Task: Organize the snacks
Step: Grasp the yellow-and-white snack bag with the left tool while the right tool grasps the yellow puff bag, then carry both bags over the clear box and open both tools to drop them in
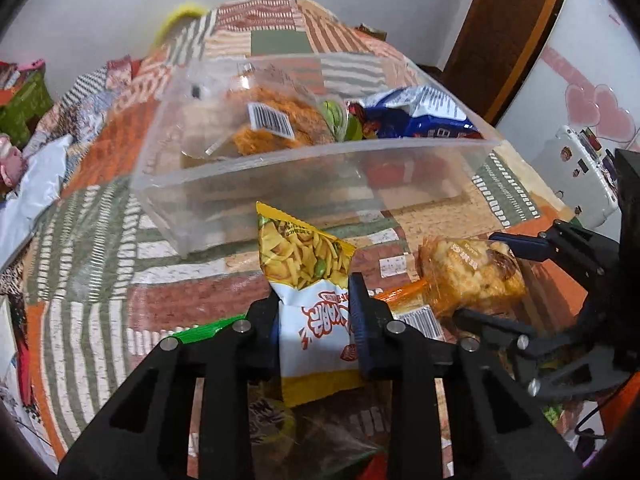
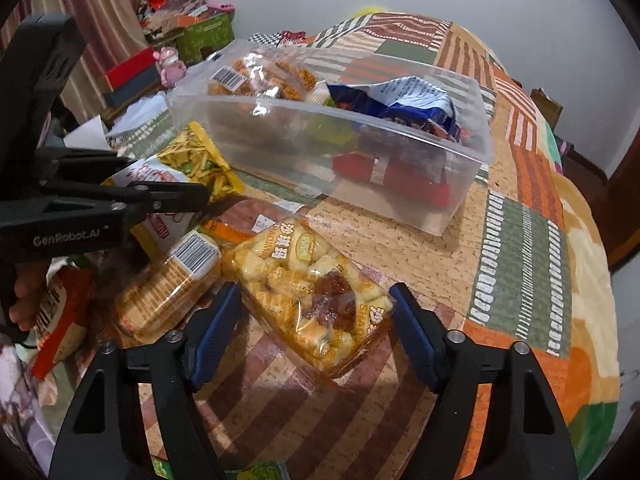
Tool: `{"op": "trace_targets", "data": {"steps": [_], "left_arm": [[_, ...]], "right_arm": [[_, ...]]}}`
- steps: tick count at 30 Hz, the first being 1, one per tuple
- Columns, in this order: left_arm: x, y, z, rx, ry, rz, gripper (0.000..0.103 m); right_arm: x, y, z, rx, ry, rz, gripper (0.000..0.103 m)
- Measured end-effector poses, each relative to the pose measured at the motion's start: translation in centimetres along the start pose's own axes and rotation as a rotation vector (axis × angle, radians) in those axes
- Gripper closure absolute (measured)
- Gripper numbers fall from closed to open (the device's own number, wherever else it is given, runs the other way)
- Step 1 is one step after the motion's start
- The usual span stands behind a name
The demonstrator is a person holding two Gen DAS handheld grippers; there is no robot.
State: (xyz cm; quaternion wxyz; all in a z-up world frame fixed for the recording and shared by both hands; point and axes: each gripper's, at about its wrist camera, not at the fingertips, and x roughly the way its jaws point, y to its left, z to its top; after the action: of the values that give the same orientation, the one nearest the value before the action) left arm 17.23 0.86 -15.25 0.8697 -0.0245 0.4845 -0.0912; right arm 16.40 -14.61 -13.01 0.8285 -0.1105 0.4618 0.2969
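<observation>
Gripping the yellow snack bag (image 1: 310, 280) across its white lower half, my left gripper (image 1: 316, 320) has its blue pads pressed into the foil on both sides, the bag's top pointing toward the clear bin (image 1: 320, 168). My right gripper (image 2: 316, 332) stands wide apart, its fingers (image 2: 412, 336) straddling the clear pack of puffed snacks (image 2: 308, 292) that lies flat on the patchwork cloth (image 2: 520, 208) — neither pad appears to touch the wrapper yet.

I judge the step in hand to be a double pick: the left has its bag, the right is lined up on its own. The bin sits just beyond both, already holding a blue bag (image 2: 404, 104), a pack with a barcode label (image 2: 256, 76) and something red (image 2: 396, 176) low against the wall. Another barcoded pack (image 2: 172, 280) lies just beside the puffed one, touching or nearly so.

Next I would close the right on the pack gently — the contents look crushable — then lift both high enough to clear the bin's near rim before lowering them into the free space at the front.
</observation>
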Motion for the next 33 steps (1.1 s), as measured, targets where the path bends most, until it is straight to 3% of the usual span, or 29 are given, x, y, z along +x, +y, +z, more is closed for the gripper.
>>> {"op": "trace_targets", "data": {"steps": [8, 21, 33], "left_arm": [[-2.8, 0.1, 0.3, 0.012, -0.090, 0.015, 0.074], [-6.8, -0.1, 2.3, -0.012, -0.210, -0.021, 0.074], [-7.9, -0.1, 5.9, -0.036, -0.293, -0.034, 0.074]], "right_arm": [[-1.4, -1.5, 0.2, 0.093, -0.056, -0.025, 0.047], [-5.2, -1.9, 1.9, 0.130, -0.188, -0.023, 0.049], [-6.5, -2.2, 5.1, 0.126, -0.293, -0.033, 0.049]]}}
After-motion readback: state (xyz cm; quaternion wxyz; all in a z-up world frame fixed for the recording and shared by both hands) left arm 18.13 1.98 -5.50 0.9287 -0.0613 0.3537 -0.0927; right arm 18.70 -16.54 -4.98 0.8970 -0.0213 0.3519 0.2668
